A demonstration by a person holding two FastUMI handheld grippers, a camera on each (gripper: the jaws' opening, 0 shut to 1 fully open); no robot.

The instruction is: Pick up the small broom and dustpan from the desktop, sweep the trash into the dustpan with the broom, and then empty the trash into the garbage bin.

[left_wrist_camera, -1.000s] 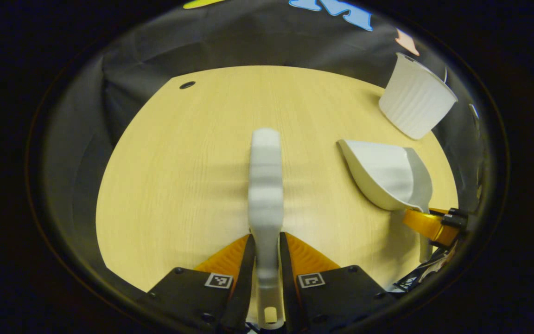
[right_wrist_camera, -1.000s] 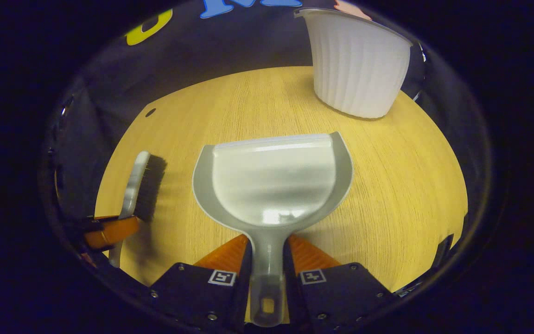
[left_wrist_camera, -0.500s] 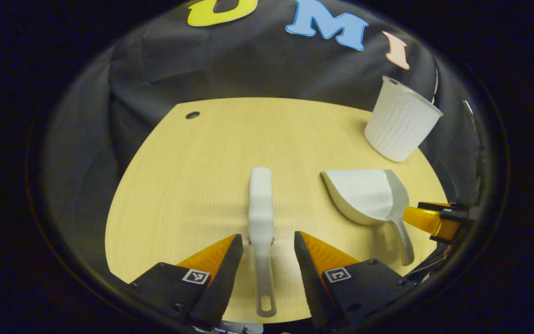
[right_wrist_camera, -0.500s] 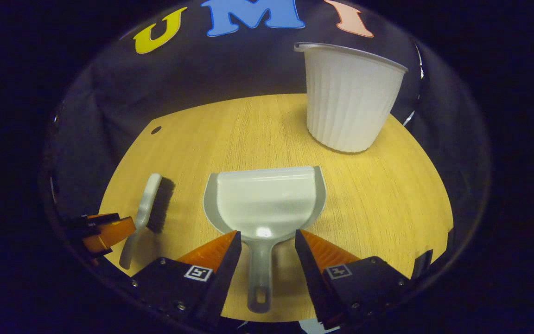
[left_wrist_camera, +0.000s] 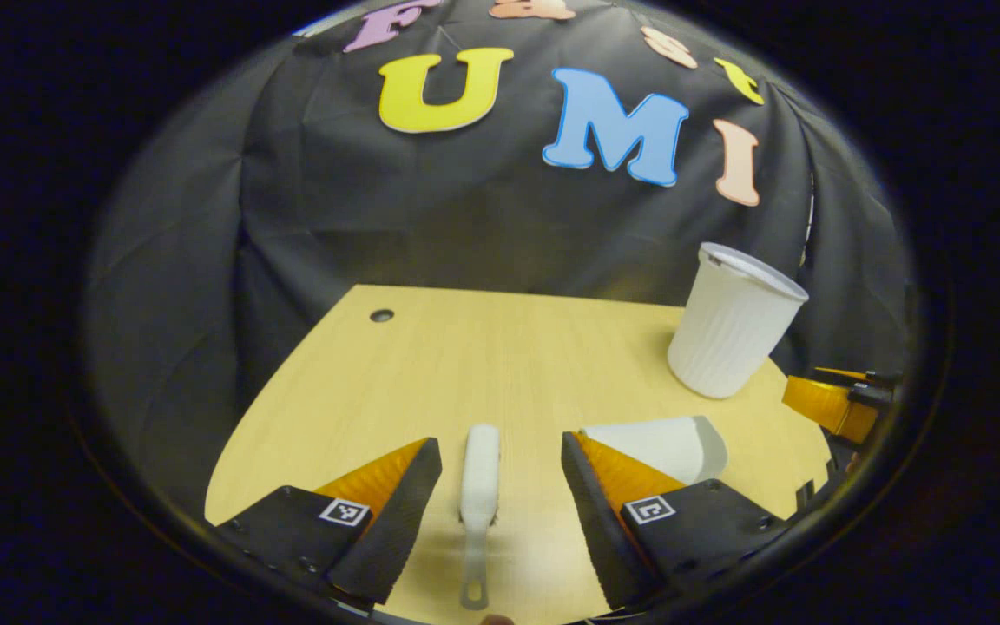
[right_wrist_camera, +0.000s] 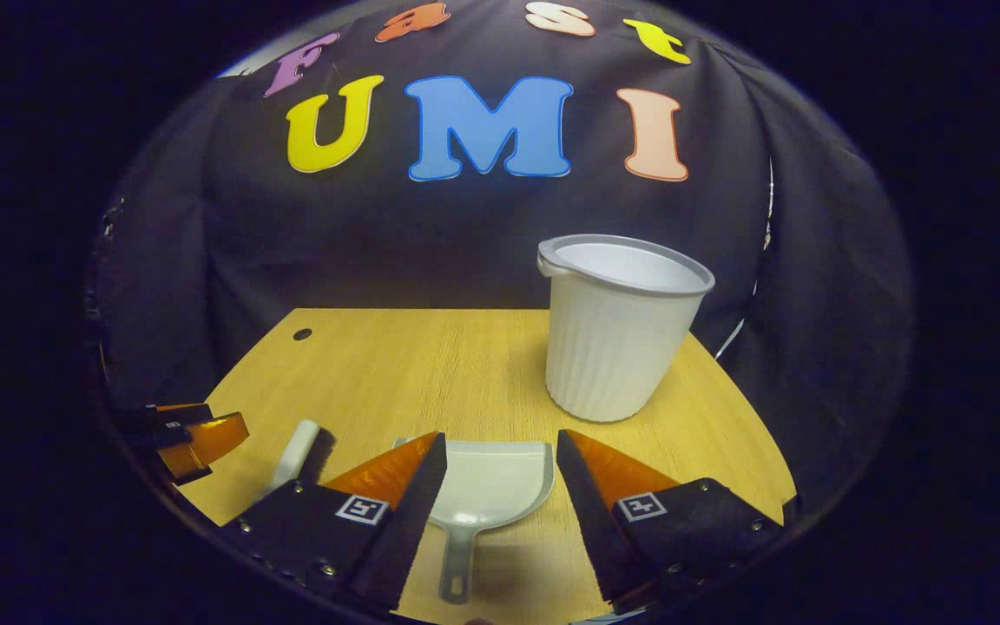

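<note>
White plastic is lying between both sets of open fingers: the broom point(left_wrist_camera: 478, 469) is resting flat on the desktop point(left_wrist_camera: 483, 356) between the spread fingers of the left gripper point(left_wrist_camera: 500, 486), and the dustpan point(right_wrist_camera: 491, 482) is sitting flat between the parted fingers of the right gripper point(right_wrist_camera: 500, 482). Neither gripper is touching its tool. The garbage bin point(right_wrist_camera: 617, 325) is standing upright beyond the dustpan, toward the back right of the desktop, and no trash is visible on the wood.

Judging from this, the tools are lying released with the sweeping apparently behind them, or else a pick-up is pending; which one cannot be told. For a clean grasp, each gripper is best lined up along its handle, lowered until the fingers straddle the narrow stem, and closed squarely so the tool is not twisting.

Pale wood grain is covering the desktop, which has a small dark hole point(left_wrist_camera: 381, 315) near its far left corner. Black cloth is hanging behind as the booth's wall.
</note>
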